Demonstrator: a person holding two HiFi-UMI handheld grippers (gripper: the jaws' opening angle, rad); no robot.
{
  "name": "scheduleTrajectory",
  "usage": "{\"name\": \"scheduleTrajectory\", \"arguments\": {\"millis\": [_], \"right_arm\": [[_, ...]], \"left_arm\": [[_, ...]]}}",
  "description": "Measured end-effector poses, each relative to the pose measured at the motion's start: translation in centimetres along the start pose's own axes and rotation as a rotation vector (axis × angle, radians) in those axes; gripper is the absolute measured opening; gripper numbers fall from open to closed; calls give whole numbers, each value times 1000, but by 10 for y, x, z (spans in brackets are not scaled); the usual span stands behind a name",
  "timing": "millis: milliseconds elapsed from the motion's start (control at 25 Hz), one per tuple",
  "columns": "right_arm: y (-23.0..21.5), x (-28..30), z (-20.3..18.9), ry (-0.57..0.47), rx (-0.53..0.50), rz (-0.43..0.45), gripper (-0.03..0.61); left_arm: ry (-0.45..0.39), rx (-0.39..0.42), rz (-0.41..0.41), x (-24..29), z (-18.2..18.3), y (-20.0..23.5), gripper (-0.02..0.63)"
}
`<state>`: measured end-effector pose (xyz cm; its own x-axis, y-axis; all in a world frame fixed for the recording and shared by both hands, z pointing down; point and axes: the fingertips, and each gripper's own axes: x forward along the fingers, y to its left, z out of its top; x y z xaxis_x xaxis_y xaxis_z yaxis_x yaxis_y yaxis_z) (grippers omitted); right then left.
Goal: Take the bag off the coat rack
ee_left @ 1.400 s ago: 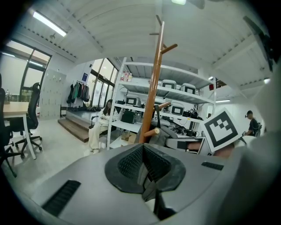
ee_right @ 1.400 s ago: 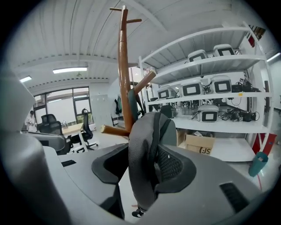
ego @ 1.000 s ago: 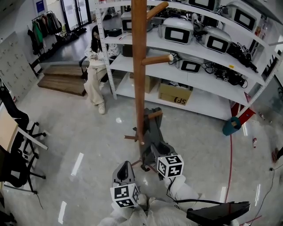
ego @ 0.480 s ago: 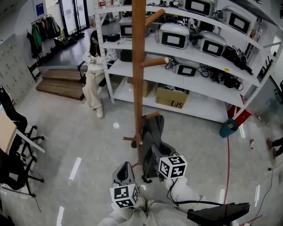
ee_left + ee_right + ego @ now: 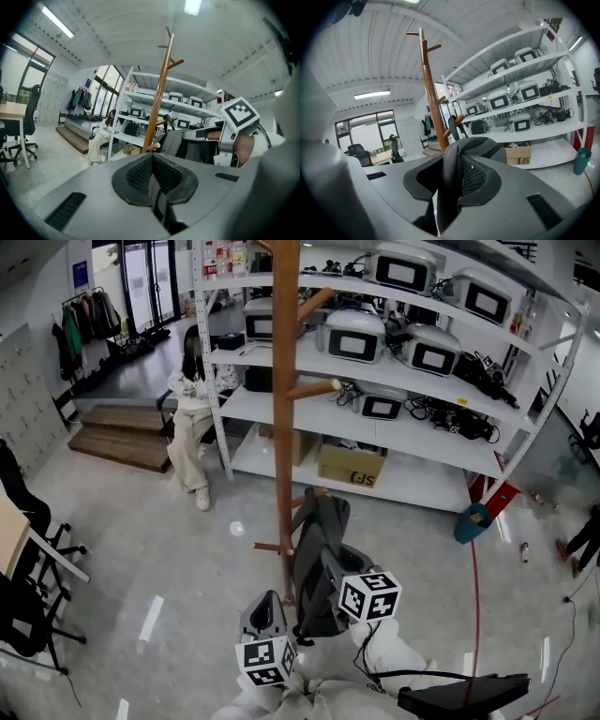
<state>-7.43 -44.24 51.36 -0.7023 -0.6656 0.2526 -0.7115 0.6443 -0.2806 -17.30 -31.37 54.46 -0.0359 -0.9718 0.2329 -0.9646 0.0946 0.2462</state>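
Head view: the wooden coat rack [image 5: 284, 418] is standing upright on the pale floor [image 5: 178, 531], in front of a white shelving unit [image 5: 417, 423] carrying boxy grey devices with dark screens. A cardboard box [image 5: 349, 465] is sitting on the bottom shelf. A person [image 5: 190, 418] is sitting on a chair at the left end of the shelving. The grey bag [image 5: 317, 526] is hanging against the lower part of the pole, on its right side, with its top reaching a low peg [image 5: 307, 497]. The right gripper [image 5: 328, 563] is pressing into the bag from below and to the right. The left gripper [image 5: 264, 601] is hovering just left of the bag, near the foot of the pole, touching neither.

Left gripper view: the jaws are lying together with nothing between them. The pole, the bag and the right gripper's marker cube [image 5: 240, 112] are showing ahead and to the right.

Right gripper view: the jaws have just been closing and are now clamping a dark mesh strap [image 5: 451, 171] of the bag, which is bulging up between the pads. Beyond it another strap of the bag is looping over the low peg on the pole.
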Motion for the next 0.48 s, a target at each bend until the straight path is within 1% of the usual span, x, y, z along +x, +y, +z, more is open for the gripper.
{"name": "scheduleTrajectory", "arguments": {"millis": [320,480], "right_arm": [[0,-14,30,-69,4,-16,97],[-5,-20,35,-89,29,-32,97]], "left_arm": [[-26,3,-30,-5,5,-10,-12],[-35,1,-30,-10,7,-10,-12]]}}
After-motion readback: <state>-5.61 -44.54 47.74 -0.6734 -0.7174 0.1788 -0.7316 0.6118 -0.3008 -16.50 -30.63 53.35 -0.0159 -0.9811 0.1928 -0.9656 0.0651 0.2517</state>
